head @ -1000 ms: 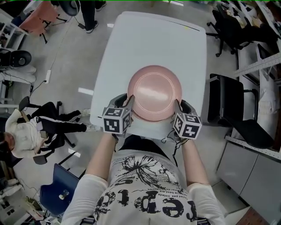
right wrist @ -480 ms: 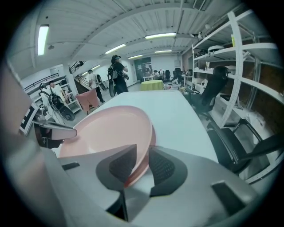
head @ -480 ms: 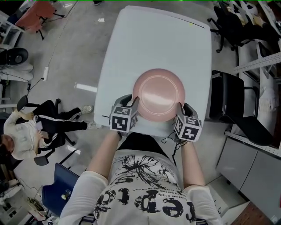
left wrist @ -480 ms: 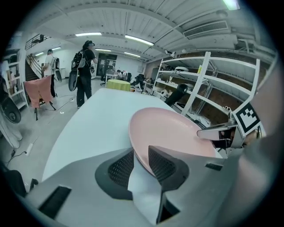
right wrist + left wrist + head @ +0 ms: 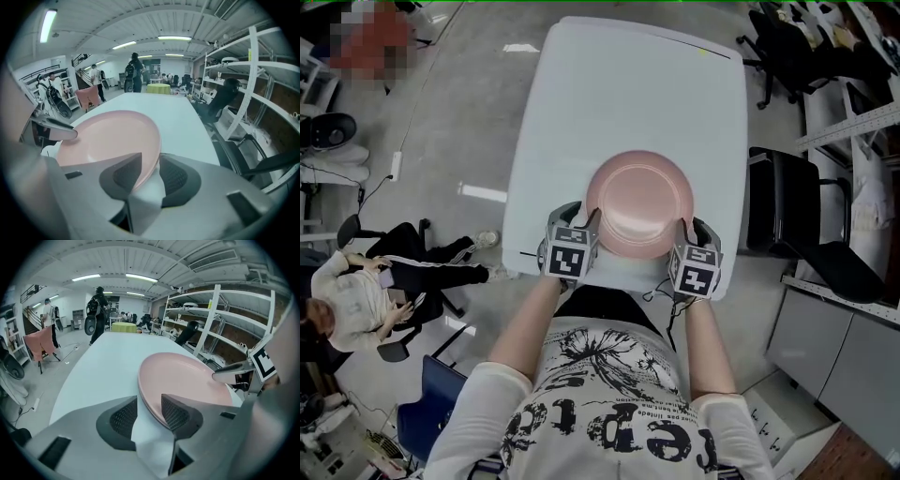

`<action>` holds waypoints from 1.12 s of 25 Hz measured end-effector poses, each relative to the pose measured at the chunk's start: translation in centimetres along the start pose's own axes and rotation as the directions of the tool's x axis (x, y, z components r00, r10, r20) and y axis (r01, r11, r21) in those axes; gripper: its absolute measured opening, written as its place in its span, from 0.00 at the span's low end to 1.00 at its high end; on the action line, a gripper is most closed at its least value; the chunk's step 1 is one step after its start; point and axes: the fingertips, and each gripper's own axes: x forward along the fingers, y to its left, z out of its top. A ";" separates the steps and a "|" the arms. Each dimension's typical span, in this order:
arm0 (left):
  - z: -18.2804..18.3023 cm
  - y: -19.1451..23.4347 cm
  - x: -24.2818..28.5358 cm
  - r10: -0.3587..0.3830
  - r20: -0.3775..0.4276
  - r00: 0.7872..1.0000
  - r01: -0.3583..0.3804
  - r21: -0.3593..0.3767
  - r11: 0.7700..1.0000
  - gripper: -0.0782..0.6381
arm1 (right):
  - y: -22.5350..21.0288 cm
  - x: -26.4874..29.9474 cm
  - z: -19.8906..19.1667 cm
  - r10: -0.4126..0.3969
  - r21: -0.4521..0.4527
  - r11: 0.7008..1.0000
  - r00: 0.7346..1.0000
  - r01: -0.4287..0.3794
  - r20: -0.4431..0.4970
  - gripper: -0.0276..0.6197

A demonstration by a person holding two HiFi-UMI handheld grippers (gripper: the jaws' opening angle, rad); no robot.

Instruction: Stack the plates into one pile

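Currently the left tongs (image 5: 149, 403) are opening astride the rim of the pink plate (image 5: 642, 204), pads clear. The plate, round, glossy and shallow, lies flat near the front edge of the white desk (image 5: 628, 84). The right tongs (image 5: 149, 164) are opening astride the opposite rim. Whether plates lie underneath cannot be told.

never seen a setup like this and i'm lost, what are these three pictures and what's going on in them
No robot: a person holds a two-jaw gripper in each hand. The head view looks down from a camera on the person's head; the other two come from cameras on each gripper, looking along its jaws. A pink plate lies on the white table. The left gripper and right gripper each have its rim between their jaws, on opposite sides. Both are opening, so the plate is being let go.
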 end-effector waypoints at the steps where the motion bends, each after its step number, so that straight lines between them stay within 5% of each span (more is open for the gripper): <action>1: -0.1 0.1 0.0 -0.002 0.001 1.000 0.002 -0.004 1.000 0.36 | 0.1 0.1 -0.2 0.006 -0.006 1.000 1.000 -0.006 -0.008 0.24; 5: 0.2 0.2 -0.3 -0.003 0.025 1.000 0.004 -0.014 1.000 0.39 | 0.1 0.0 -0.5 0.012 -0.016 1.000 1.000 -0.012 0.001 0.32; 9: 2.7 -0.4 -2.7 -0.002 0.138 0.990 -0.002 0.033 0.999 0.32 | 0.4 -1.8 1.3 0.042 -0.025 0.999 0.996 -0.040 0.077 0.32; 13: 5.3 -1.9 -6.3 -0.043 0.248 0.968 0.036 0.032 0.999 0.23 | 0.0 -5.3 4.1 0.028 -0.008 1.000 0.981 -0.027 0.194 0.22; 15: 6.9 -2.2 -8.2 -0.051 0.308 0.950 0.048 0.017 0.999 0.13 | -0.4 -7.0 5.5 0.033 0.040 0.998 0.967 -0.045 0.253 0.05; 17: 8.6 -2.6 -9.9 -0.073 0.352 0.933 0.066 0.030 0.997 0.12 | -0.2 -8.8 7.1 0.065 0.043 0.996 0.948 -0.083 0.313 0.05; 22: 12.0 -5.3 -14.3 -0.169 0.403 0.899 0.138 0.104 0.985 0.12 | 2.4 -14.6 11.4 0.221 -0.108 0.975 0.839 -0.193 0.497 0.05; 28: 16.3 -8.6 -20.6 -0.294 0.580 0.760 0.172 0.256 0.951 0.12 | 3.8 -21.0 15.4 0.277 -0.206 0.961 0.698 -0.187 0.661 0.05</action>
